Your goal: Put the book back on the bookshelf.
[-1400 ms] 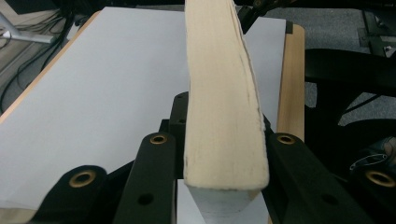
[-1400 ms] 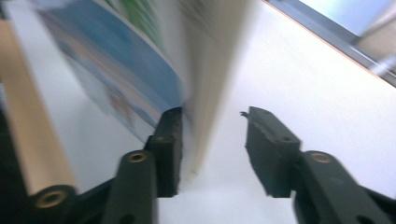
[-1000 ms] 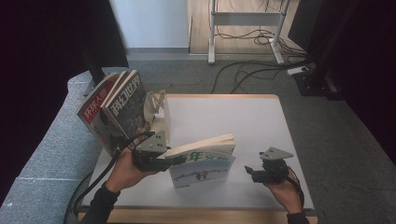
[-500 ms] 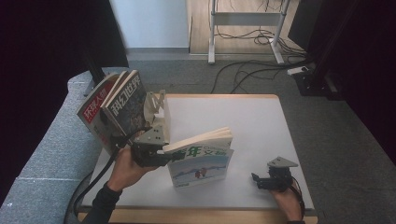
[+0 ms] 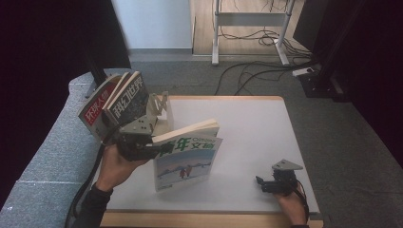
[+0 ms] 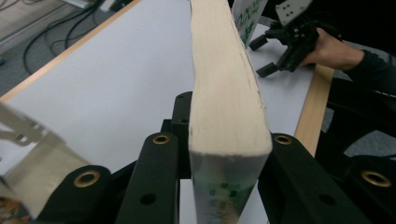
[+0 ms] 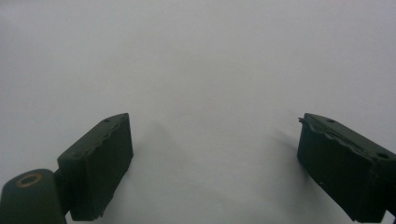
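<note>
A paperback book with a snow scene and green characters on its cover stands tilted above the white table. My left gripper is shut on its left edge. In the left gripper view the cream page block runs up between the two black jaws of the left gripper. My right gripper rests low at the table's front right, open, with nothing between its fingers. Its jaws have just been opening. In the right gripper view the right gripper faces bare white tabletop.
Two magazines lean in a white metal rack at the table's back left, just behind my left hand. A grey padded surface borders the table on the left. Cables lie on the floor beyond the far edge.
The left gripper has carried the book a little left and up, toward the rack. The right gripper has sunk to the tabletop near the front edge.
</note>
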Demonstrator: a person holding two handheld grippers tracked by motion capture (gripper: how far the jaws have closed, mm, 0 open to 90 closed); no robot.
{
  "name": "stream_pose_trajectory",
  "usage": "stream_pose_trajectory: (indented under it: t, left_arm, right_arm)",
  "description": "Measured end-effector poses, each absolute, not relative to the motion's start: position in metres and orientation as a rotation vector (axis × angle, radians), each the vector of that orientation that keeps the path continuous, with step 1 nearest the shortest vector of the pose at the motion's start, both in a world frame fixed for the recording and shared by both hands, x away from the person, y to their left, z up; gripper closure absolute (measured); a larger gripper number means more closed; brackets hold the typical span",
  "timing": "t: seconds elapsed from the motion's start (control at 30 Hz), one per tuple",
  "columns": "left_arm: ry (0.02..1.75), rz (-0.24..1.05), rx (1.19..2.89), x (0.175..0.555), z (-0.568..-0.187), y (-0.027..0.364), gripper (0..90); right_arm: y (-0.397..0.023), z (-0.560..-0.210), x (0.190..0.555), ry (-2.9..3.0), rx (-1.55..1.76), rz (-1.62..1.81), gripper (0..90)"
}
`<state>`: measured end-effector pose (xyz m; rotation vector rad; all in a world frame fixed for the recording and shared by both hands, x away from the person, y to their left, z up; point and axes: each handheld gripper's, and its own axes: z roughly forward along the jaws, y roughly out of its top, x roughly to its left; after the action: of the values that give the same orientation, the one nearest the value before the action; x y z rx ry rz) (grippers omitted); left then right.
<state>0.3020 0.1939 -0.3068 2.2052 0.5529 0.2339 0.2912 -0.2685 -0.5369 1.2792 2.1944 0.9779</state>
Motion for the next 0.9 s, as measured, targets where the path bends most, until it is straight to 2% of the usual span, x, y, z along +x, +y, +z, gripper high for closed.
stream_pose_trajectory:
  t: [0.9]
  left_arm:
    - [1.014,0.403,2.107,0.327,-0.280,0.276,74.0]
  right_arm:
    - [-0.269,-0.537,0.291,2.196,1.284,0.981,9.8]
